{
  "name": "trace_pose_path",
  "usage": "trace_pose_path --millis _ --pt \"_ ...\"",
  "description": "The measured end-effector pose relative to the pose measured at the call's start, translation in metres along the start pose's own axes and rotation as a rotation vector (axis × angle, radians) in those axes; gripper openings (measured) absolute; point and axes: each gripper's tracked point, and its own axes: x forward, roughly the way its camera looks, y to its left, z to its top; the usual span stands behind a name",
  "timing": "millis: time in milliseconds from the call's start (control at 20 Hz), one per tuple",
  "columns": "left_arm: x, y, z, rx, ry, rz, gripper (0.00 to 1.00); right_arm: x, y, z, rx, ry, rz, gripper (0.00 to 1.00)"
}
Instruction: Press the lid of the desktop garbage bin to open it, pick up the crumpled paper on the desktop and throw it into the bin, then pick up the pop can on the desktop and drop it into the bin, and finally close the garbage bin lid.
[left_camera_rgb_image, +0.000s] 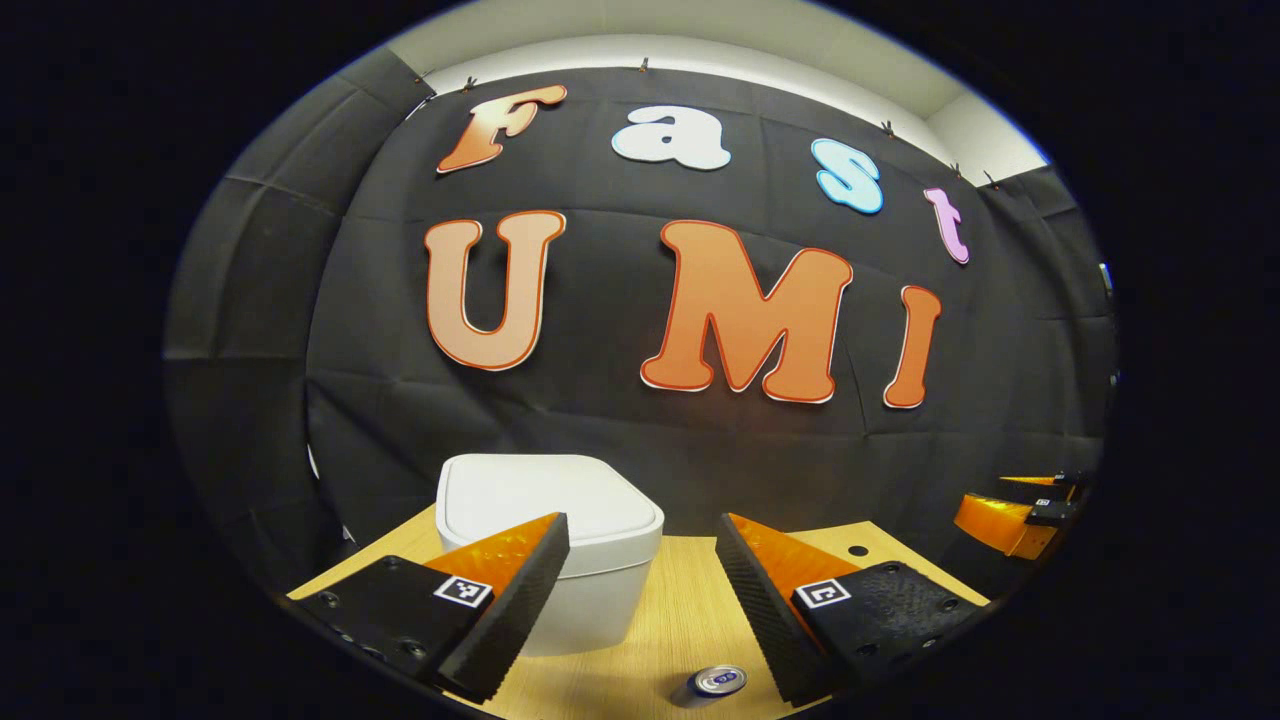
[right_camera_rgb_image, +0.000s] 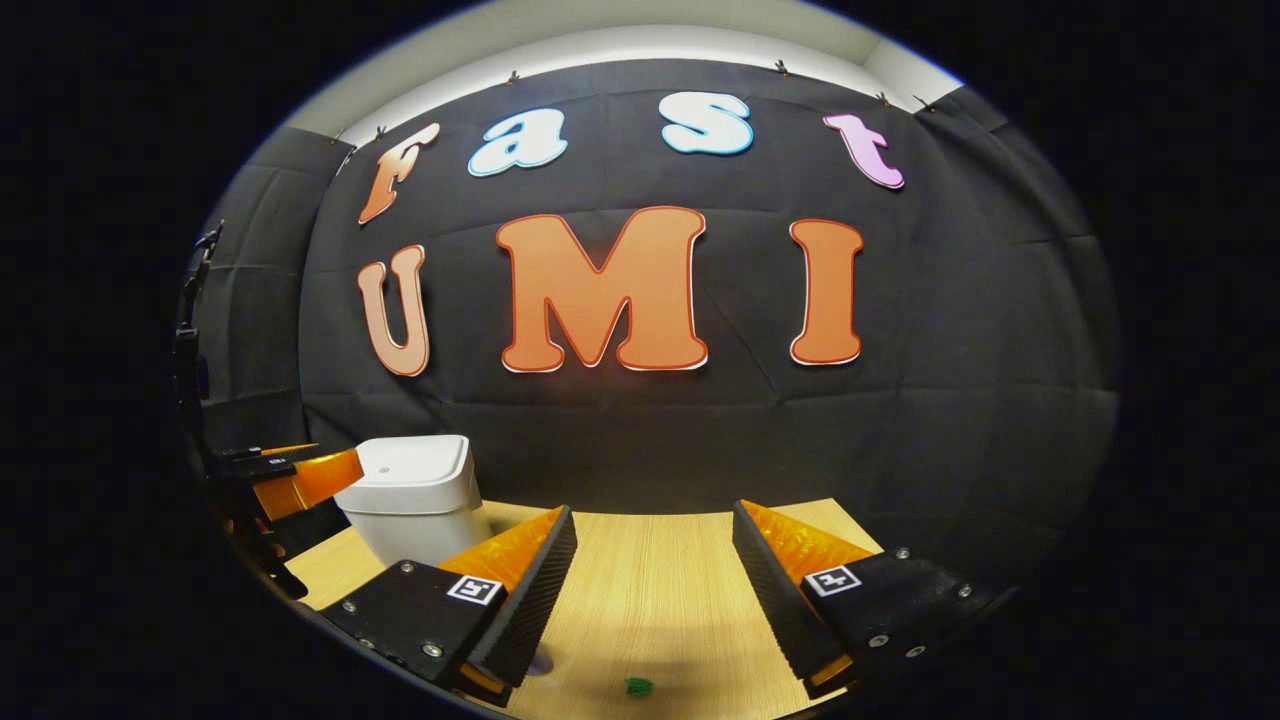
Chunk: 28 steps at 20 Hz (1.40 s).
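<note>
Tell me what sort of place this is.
Likely a staged recording booth, not a home: a black cloth wall hangs behind a small wooden table set with a white lidded garbage bin and a pop can.

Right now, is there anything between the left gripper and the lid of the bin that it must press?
Nothing visible stands in the way. The left gripper hangs open above the wooden table, and the closed lid of the white bin lies just ahead. The pop can lies nearer, off to the side.
</note>
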Motion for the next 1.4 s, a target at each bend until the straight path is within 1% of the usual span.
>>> trace_pose_path --millis 200,350,600,700,750,800,850,900,950,1000,1050,1100,1150,1200,1350,1400 --pt "-0.002 0.001 0.002 0.015 -0.002 0.007 0.94 -0.001 0.000 -0.001 -0.003 0.005 0.004 0.94" --pt "-0.003 0.007 0.002 0.015 -0.004 0.029 0.94 -0.003 0.002 0.000 -0.008 0.002 0.008 0.94" --pt "-0.002 0.008 0.002 0.017 0.001 0.030 0.94 -0.003 0.001 -0.001 -0.013 0.011 0.008 0.94" --pt "-0.002 0.008 0.001 0.026 0.007 0.031 0.84 -0.004 0.000 -0.002 -0.014 0.012 0.006 0.94" --pt "-0.002 0.007 0.001 0.030 0.009 0.027 0.74 -0.003 -0.001 -0.003 -0.014 0.013 0.003 0.94" --pt "0.000 0.004 0.001 0.026 0.009 0.007 0.67 -0.002 -0.003 -0.003 -0.013 0.015 0.000 0.94" --pt "0.000 0.000 0.000 0.017 0.012 -0.010 0.55 -0.002 -0.003 -0.003 -0.009 0.018 -0.001 0.94" --pt "0.000 0.000 0.000 0.007 0.017 -0.015 0.49 -0.001 -0.002 -0.003 -0.005 0.020 0.000 0.94" --pt "0.001 0.001 -0.003 0.004 0.024 -0.016 0.37 -0.001 -0.003 -0.003 -0.004 0.019 -0.001 0.94" --pt "0.002 0.002 -0.004 0.006 0.036 -0.019 0.33 -0.001 -0.004 -0.003 -0.006 0.020 -0.002 0.94" --pt "0.002 0.002 -0.006 0.008 0.048 -0.019 0.23 -0.001 -0.005 -0.004 -0.007 0.021 -0.002 0.94" --pt "0.005 0.004 -0.005 0.004 0.055 -0.015 0.19 0.001 -0.004 -0.005 -0.011 0.025 -0.004 0.94" --pt "0.006 0.006 -0.006 0.006 0.066 -0.016 0.03 0.001 -0.006 -0.007 -0.014 0.032 -0.008 0.94" --pt "0.005 0.006 -0.007 0.009 0.077 -0.018 0.00 0.001 -0.006 -0.007 -0.014 0.034 -0.007 0.94" --pt "0.012 0.011 -0.002 0.015 0.109 -0.041 0.00 0.002 -0.006 -0.008 -0.009 0.042 -0.005 0.94" --pt "0.014 0.016 0.002 0.014 0.116 -0.036 0.00 0.003 -0.007 -0.008 -0.008 0.048 -0.006 0.94"
